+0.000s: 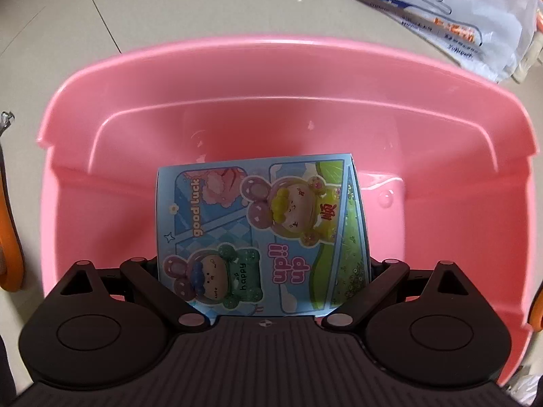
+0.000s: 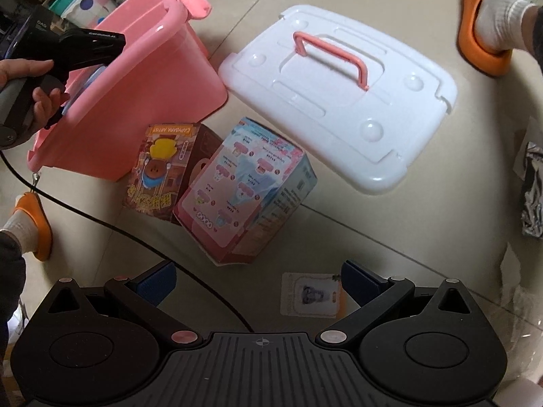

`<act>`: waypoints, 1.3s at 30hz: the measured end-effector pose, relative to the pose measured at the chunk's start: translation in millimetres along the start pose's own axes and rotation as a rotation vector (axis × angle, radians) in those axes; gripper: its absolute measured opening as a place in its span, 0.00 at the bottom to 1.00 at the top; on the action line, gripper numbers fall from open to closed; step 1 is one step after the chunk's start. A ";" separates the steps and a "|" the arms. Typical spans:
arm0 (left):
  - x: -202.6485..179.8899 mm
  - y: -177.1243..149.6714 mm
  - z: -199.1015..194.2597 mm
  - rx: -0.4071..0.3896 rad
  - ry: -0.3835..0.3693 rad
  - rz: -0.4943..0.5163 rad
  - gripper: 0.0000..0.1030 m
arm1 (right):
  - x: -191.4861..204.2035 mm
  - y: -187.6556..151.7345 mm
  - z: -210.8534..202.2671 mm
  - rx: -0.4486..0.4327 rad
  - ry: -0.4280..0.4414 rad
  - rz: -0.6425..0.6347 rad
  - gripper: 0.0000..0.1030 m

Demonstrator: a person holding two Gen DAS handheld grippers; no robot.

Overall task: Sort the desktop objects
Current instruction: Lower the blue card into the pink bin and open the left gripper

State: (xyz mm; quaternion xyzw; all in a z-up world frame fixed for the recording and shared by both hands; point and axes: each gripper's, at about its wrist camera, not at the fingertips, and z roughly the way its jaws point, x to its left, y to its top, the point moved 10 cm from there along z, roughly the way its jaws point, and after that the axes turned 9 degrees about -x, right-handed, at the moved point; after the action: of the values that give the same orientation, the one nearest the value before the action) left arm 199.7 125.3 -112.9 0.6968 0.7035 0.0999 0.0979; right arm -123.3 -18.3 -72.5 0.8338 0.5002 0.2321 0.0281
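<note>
My left gripper point(image 1: 263, 261) is shut on a blue cartoon box point(image 1: 261, 234) and holds it inside the pink bin point(image 1: 217, 78), above its floor. In the right wrist view the pink bin point(image 2: 146, 91) stands at the upper left, with the left gripper's body point(image 2: 88, 47) reaching over its rim. My right gripper point(image 2: 259, 283) is open and empty, above the floor. Ahead of it lie a pink and blue box point(image 2: 244, 193) and a brown capybara box point(image 2: 163, 169), side by side next to the bin. A small card point(image 2: 310, 295) lies between the right fingers.
The bin's white lid point(image 2: 339, 95) with a pink handle lies on the floor at upper right. A black cable point(image 2: 135, 237) runs across the floor. Orange slippers point(image 2: 482, 27) point(image 2: 34, 227) sit at both sides. A printed plastic bag point(image 1: 441, 10) lies behind the bin. Crumpled foil point(image 2: 532, 190) is at right.
</note>
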 end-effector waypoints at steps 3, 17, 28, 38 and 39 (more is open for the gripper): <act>1.2 0.5 8.2 0.030 -0.012 -0.012 0.94 | 0.3 -1.9 3.4 0.016 0.004 0.013 1.00; -7.3 0.3 30.5 0.124 -0.025 0.009 0.94 | 5.3 -10.2 17.1 0.053 0.009 0.016 1.00; -23.5 -4.7 31.6 0.173 -0.012 0.066 0.95 | 8.0 -11.5 19.7 0.064 0.015 0.020 1.00; -25.0 -10.7 -29.8 0.022 -0.086 0.008 0.95 | 11.5 -3.4 12.1 0.018 0.002 -0.001 1.00; -24.9 -11.6 -43.6 -0.009 -0.088 0.020 0.95 | 12.8 -0.8 10.2 0.002 0.001 -0.012 1.00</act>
State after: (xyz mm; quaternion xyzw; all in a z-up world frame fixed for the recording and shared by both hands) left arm 176.7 100.1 -74.2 0.7070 0.6912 0.0734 0.1309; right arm -114.7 -5.2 -77.2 0.8305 0.5057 0.2319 0.0282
